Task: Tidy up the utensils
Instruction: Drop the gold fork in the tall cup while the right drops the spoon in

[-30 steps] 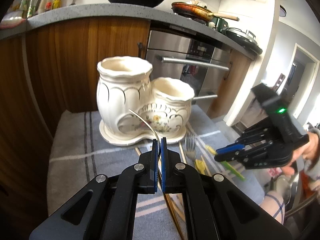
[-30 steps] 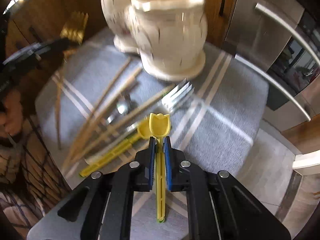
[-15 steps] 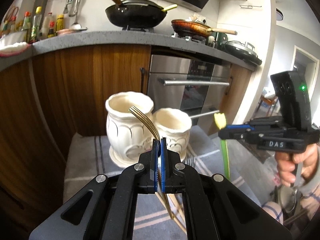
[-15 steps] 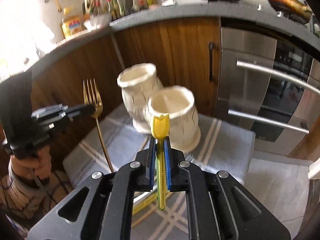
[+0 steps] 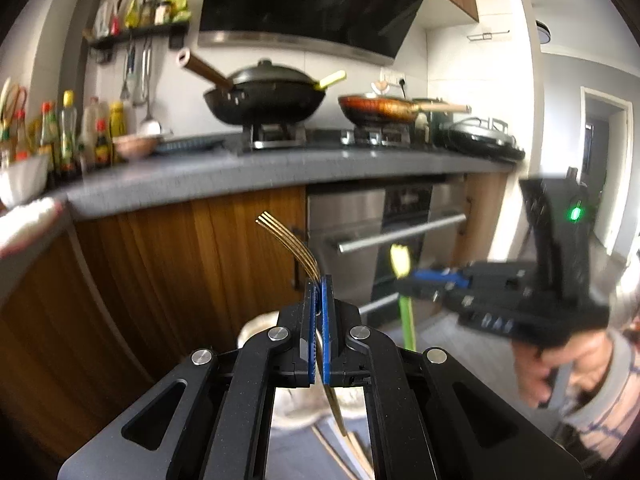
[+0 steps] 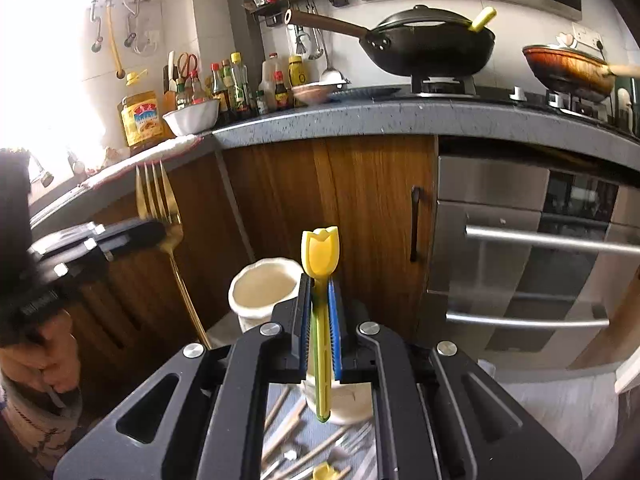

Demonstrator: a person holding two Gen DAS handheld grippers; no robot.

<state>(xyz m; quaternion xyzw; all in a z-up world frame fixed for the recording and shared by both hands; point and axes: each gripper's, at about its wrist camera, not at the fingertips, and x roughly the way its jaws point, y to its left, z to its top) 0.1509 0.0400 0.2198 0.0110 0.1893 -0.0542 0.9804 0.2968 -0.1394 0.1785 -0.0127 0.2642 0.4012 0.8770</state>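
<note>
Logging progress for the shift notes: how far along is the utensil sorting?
Nothing visibly stowed: the ceramic holder looks empty. In hand: left hand-held gripper clamps a gold fork; right hand-held gripper clamps a yellow spoon. Left: chopsticks and cutlery on the cloth.

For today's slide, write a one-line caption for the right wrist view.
Right gripper clamps a yellow tulip-tipped utensil upright above a cream holder.

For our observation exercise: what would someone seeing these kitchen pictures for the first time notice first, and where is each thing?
Two utensils held upright in mid-air stand out: a gold fork, tines up, pinched in the left claw, and a yellow tulip-shaped spoon clamped in the right claw. Just below the spoon sits the cream ceramic holder, its mouth open. Behind, a black wok rests on the stove.
</note>
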